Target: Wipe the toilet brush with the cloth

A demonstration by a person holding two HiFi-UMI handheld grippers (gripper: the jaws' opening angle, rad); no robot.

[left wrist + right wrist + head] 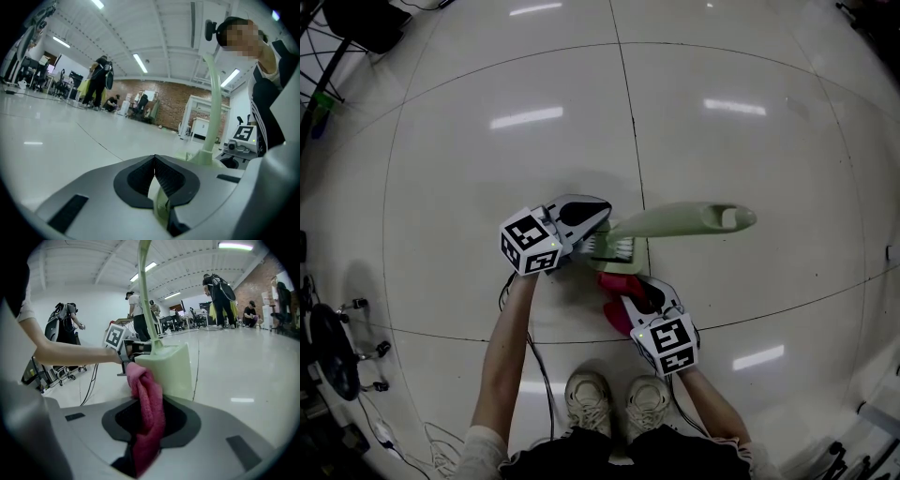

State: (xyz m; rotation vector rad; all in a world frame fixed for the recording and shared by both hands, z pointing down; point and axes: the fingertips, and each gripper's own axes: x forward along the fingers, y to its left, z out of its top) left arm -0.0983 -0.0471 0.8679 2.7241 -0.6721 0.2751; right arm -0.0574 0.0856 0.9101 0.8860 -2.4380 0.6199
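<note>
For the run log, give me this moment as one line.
left gripper: shut on upright toilet brush | right gripper: shut on pink cloth | cloth: at brush's lower end

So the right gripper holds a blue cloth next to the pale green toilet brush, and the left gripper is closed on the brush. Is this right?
Only the colour is wrong: the cloth is pink, not blue, as the right gripper view shows. The right gripper holds it next to the pale green toilet brush, and the left gripper is closed on the brush.
</note>
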